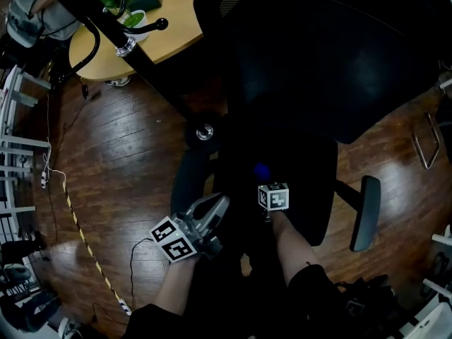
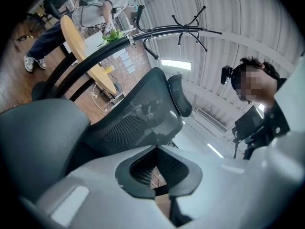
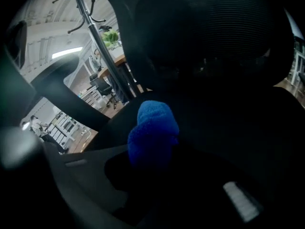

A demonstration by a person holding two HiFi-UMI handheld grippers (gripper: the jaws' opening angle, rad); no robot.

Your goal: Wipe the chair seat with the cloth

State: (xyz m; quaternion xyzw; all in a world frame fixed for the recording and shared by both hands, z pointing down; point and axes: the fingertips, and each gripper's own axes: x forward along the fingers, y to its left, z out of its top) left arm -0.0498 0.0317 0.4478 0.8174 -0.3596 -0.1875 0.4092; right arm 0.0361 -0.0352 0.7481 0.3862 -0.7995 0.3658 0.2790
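A black office chair fills the head view, its seat (image 1: 300, 164) in the middle and its mesh backrest (image 1: 332, 55) above. My right gripper (image 1: 265, 181) is shut on a small blue cloth (image 1: 262, 170) that rests on the seat's left part. In the right gripper view the cloth (image 3: 152, 130) bulges out of the right gripper (image 3: 151, 152), with the dark seat (image 3: 233, 128) and the backrest (image 3: 205, 37) behind it. My left gripper (image 1: 217, 205) hangs off the seat's front left corner, beside the left armrest (image 1: 185, 182). Its own view shows the left gripper (image 2: 157, 149) shut and empty, tilted up at the backrest (image 2: 136, 120).
A round wooden table (image 1: 173, 27) with a plant stands at the back left, and a person (image 1: 28, 6) is beside it. A black coat-stand pole (image 1: 116, 30) slants across. Cables (image 1: 78, 224) run over the wooden floor. The right armrest (image 1: 367, 214) juts out, and a chrome frame (image 1: 424, 143) stands at the right.
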